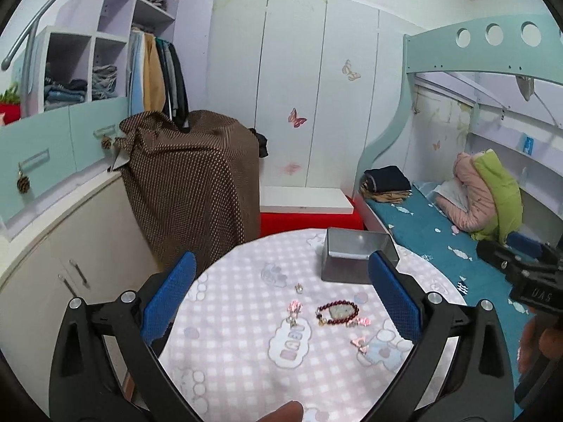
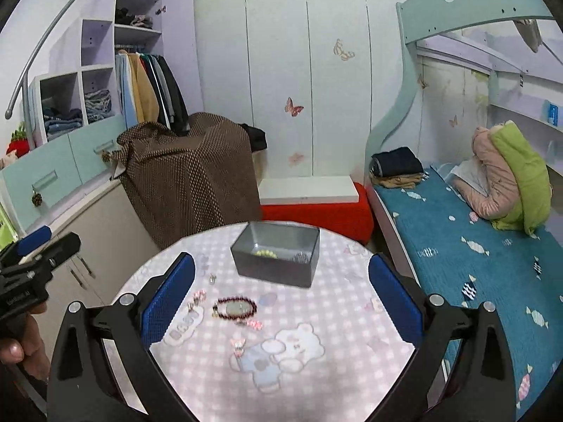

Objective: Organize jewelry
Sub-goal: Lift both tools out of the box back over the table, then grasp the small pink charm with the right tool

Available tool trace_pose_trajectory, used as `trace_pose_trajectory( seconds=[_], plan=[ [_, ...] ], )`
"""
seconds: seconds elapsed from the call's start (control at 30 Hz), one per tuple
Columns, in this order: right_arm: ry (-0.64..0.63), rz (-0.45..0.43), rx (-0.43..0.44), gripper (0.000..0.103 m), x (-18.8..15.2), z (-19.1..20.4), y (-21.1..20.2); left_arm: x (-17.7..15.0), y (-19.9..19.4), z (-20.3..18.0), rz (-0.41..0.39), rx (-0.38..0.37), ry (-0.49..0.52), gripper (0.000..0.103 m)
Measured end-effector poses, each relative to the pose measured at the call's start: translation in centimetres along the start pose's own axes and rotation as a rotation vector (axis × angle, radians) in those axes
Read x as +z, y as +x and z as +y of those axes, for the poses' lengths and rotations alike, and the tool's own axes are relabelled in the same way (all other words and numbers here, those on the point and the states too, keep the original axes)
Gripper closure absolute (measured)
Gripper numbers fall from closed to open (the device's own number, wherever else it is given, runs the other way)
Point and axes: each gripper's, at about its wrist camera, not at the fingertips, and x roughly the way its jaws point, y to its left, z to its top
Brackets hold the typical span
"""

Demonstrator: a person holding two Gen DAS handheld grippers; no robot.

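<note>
A round table with a pink checked cloth [image 1: 246, 362] [image 2: 327, 387] carries the jewelry. A dark red bead bracelet [image 1: 337, 313] [image 2: 235, 308] lies near its middle. Small pink earrings [image 1: 295, 306] [image 2: 200, 295] and pink clips [image 1: 359, 341] [image 2: 238, 345] lie around it, and a small silver piece [image 1: 299, 287] [image 2: 212, 278] lies farther back. A grey metal box [image 1: 355, 258] [image 2: 278, 258] stands at the far side, with a yellow-green piece [image 2: 265, 254] inside. My left gripper [image 1: 281, 293] is open and empty above the table. My right gripper [image 2: 281, 295] is open and empty too.
A brown dotted cloth covers a bulky object [image 1: 190, 183] [image 2: 190, 176] behind the table. A red bench with a white board [image 1: 306, 207] [image 2: 313, 200] stands by the wardrobe. A bunk bed with a teal sheet [image 1: 440, 239] [image 2: 475, 263] is on the right.
</note>
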Motion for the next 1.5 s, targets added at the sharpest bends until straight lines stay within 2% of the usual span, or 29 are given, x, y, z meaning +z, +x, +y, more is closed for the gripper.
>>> trace_pose_trajectory(
  seconds=[0.23,0.47,0.63,0.87,1.07,1.2,1.3,1.37,1.5],
  plan=[
    [-0.008,0.025,-0.002,0.008,-1.8,1.1,0.2,-1.9,-0.3,0.3,0.002,0.011,0.014,0.005],
    [-0.034,0.067,-0.009,0.008,-3.4,1.7,1.2,-4.4,0.9,1.5,0.043,0.019,0.003,0.005],
    [-0.062,0.141,-0.007,0.008,-5.4,2.5,3.3,-6.1,2.3,2.2,0.082,0.036,0.001,0.005],
    [-0.098,0.296,0.009,0.009,-9.4,3.7,8.5,-8.5,5.6,2.5,0.158,0.05,0.008,0.005],
    [-0.116,0.395,0.042,0.032,-11.4,4.3,12.1,-10.1,8.1,2.5,0.211,0.057,0.018,0.005],
    [-0.13,0.431,0.071,0.047,-12.2,5.0,13.7,-10.9,9.5,2.8,0.245,0.066,0.021,0.005],
    [-0.152,0.432,0.081,0.066,-12.7,5.5,14.4,-11.2,10.4,2.9,0.261,0.069,0.022,0.005],
    [-0.178,0.417,0.083,0.088,-12.8,5.8,14.4,-11.2,11.0,2.8,0.269,0.072,0.03,0.005],
    [-0.163,0.405,0.103,0.089,-12.7,5.2,14.4,-11.1,12.9,2.1,0.291,0.071,0.045,0.005]
  ],
)
